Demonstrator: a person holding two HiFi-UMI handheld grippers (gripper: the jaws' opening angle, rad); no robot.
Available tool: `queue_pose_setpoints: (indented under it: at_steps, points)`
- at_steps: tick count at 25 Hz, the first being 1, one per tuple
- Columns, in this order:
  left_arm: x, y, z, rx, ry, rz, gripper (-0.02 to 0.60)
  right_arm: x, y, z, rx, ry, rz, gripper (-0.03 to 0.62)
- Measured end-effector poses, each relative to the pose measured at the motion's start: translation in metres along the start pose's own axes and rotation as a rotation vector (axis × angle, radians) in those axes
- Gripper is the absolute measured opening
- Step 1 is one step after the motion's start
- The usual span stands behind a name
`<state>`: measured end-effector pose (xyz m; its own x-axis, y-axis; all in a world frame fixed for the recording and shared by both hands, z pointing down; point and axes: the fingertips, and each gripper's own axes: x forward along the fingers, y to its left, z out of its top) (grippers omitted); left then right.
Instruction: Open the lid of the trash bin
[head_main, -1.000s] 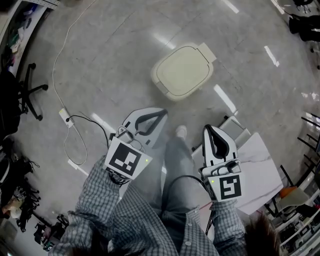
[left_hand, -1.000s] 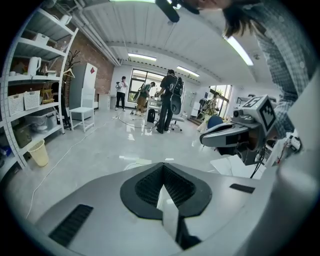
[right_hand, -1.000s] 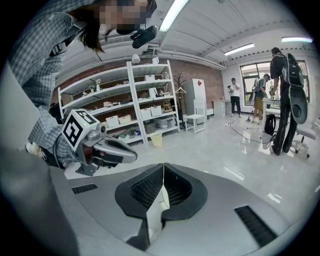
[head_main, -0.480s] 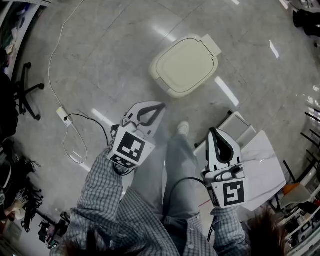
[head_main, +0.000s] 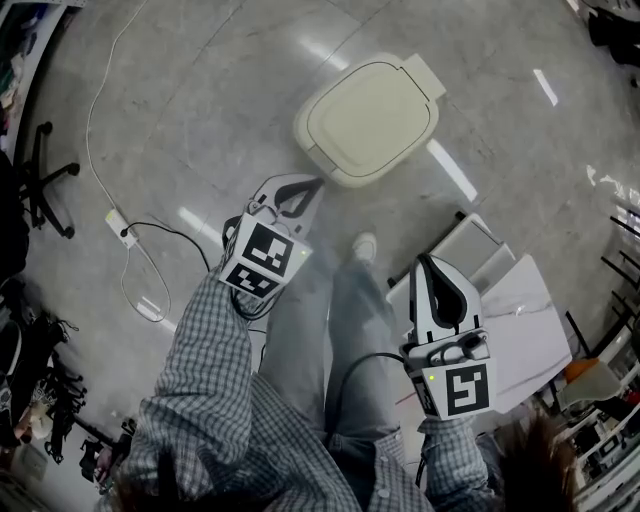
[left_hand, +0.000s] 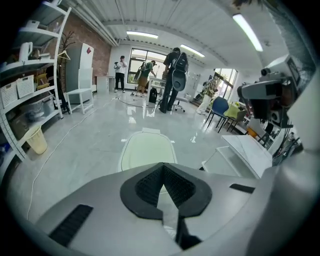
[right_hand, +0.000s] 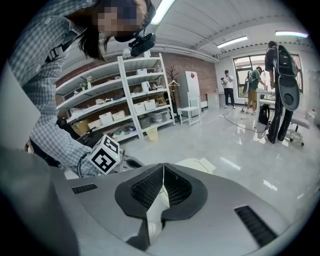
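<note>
Trash bin (head_main: 347, 179) is found on the floor (head_main: 200, 100) just ahead of the left claw (head_main: 316, 183), lid (head_main: 372, 110) down; left claw and right claw (head_main: 426, 261) are pinched together, empty; lid is judged light, stiff, slick plastic, best lifted under its rim.

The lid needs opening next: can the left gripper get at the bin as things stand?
Probably yes. The left gripper points at the bin, with nothing but floor showing between them; its jaws are together.

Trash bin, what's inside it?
Nothing inside shows. The trash bin stands on the floor with its cream lid shut flat on top, covering whatever it holds.
</note>
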<state>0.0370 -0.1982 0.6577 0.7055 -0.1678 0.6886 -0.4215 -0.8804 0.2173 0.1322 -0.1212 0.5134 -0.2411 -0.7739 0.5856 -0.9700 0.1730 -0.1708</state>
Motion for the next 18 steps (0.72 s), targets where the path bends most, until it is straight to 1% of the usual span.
queue_pose_setpoints:
  at_steps: [2,6,9,12,18]
  points:
    - [0.009,0.006,-0.005,-0.012,0.006,0.003,0.005,0.001,-0.001,-0.004,0.015,0.014,-0.007,0.021]
    - [0.025,0.015,-0.016,-0.006,0.035,0.001,0.005,0.006,0.0,0.002,0.015,-0.005,-0.011,0.021]
    - [0.037,0.021,-0.026,-0.009,0.059,0.003,0.005,0.007,-0.002,0.002,0.02,0.0,-0.018,0.021]
    - [0.048,0.029,-0.036,-0.013,0.089,0.02,0.005,0.01,-0.004,0.001,0.033,0.003,-0.027,0.021]
    - [0.065,0.046,-0.058,-0.093,0.143,0.051,0.005,0.017,-0.005,0.003,0.058,0.009,-0.029,0.02]
